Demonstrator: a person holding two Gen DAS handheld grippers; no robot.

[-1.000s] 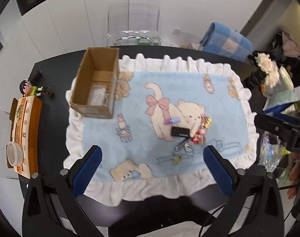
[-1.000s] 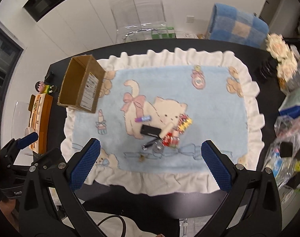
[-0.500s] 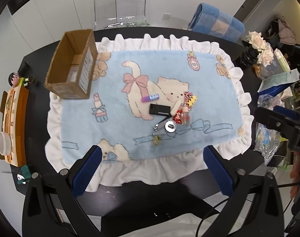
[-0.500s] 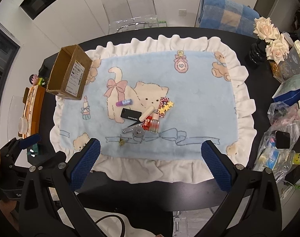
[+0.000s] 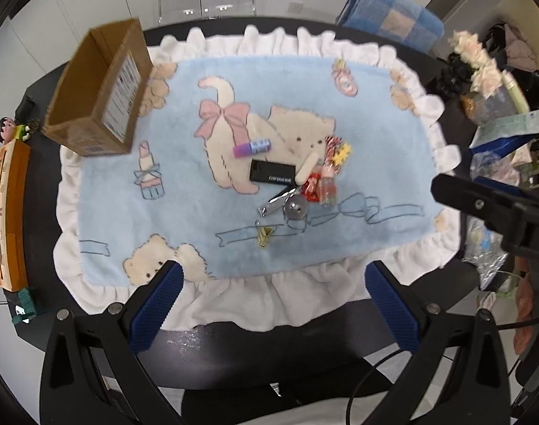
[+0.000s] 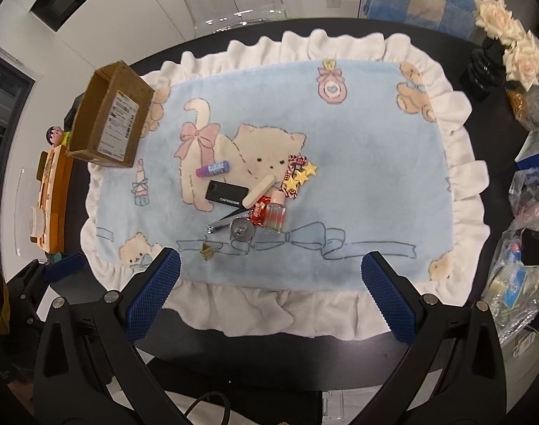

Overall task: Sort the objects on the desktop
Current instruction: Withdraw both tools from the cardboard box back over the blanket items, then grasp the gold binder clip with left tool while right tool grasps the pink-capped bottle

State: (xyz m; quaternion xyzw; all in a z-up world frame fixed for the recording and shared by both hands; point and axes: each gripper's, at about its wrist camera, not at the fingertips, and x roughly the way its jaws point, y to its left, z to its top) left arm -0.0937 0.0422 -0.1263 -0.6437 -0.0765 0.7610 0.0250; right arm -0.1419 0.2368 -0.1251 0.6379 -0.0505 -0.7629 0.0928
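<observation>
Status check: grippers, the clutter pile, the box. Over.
Left gripper and right gripper open, empty, above the mat's near edge. Clutter pile untouched mid-mat. Cardboard box at far left. Path unobstructed.

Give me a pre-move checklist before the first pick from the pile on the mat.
1. Left gripper open and empty: ok.
2. Right gripper open and empty: ok.
3. Brown cardboard box open-topped at the mat's far left corner: ok; contents cannot tell.
4. Purple lip balm tube lies apart from the pile, free to grasp: ok.
5. Black rectangular case clear to lift: not ok, beige nail file leans over its end.
6. Small clear bottle with pink cap separate from red candy wrappers: not ok, touching.
</observation>
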